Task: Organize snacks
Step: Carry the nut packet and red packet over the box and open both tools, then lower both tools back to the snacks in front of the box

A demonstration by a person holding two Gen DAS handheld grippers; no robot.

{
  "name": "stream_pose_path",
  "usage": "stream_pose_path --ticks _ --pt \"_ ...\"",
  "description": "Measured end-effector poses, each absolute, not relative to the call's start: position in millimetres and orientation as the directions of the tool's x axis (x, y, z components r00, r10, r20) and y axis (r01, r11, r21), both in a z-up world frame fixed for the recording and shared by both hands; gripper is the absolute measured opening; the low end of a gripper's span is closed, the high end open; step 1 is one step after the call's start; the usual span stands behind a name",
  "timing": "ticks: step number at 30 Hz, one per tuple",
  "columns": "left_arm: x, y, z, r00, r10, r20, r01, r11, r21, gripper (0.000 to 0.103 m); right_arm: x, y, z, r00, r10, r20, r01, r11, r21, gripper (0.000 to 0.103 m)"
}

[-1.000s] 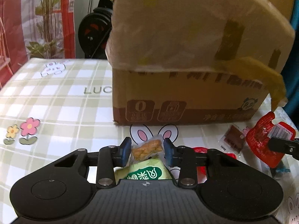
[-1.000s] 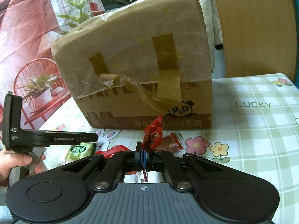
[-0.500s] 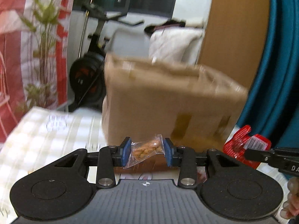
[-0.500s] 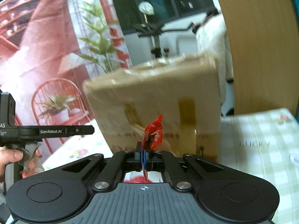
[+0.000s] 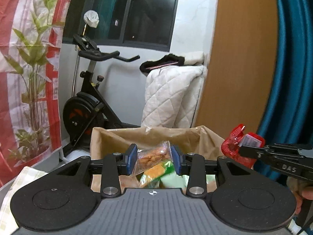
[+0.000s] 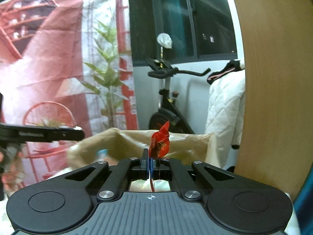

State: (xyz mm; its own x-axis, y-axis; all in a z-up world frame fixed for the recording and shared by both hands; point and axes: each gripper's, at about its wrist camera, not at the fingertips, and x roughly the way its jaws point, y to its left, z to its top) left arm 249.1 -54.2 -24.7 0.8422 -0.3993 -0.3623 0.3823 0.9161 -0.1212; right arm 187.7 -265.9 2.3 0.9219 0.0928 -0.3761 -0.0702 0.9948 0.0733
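Observation:
My left gripper (image 5: 153, 157) is shut on a clear packet of orange snacks (image 5: 152, 155), held above the open top of a cardboard box (image 5: 117, 137). Green and orange snack packs (image 5: 158, 174) lie inside the box below the packet. In the right wrist view, my right gripper (image 6: 150, 165) is shut on a red wrapped snack (image 6: 159, 143) that sticks up between its pads, over the same cardboard box (image 6: 182, 143). The right gripper with the red snack (image 5: 236, 148) also shows at the right edge of the left wrist view.
Behind the box stand an exercise bike (image 5: 88, 107), a white quilted cover (image 5: 172, 96) and a wooden panel (image 5: 240, 58). A red printed curtain (image 5: 23, 78) hangs on the left. A corner of the checked tablecloth (image 5: 21, 178) shows at lower left.
Both grippers have risen with their snacks from the tabletop in front of the box to above its open top. The box's inside now shows.

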Motion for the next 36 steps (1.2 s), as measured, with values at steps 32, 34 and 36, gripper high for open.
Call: stream_pose_path --ticks 32,34,36 --pt "183 16 -67 0.793 -0.352 -0.497 0.308 0.936 -0.170 0.063 99 -260 -67 0.863 0.108 -0.494 -0.021 0.984 0.179 0.037" --pt "182 19 -81 0.777 -0.348 -0.525 0.292 0.938 -0.189 0.063 94 -256 -87 0.838 0.114 -0.534 -0.009 0.981 0.196 0.039" --pt "181 20 -94 0.764 -0.345 -0.545 0.279 0.939 -0.203 0.062 93 -252 -106 0.810 0.123 -0.574 0.000 0.978 0.210 0.040"
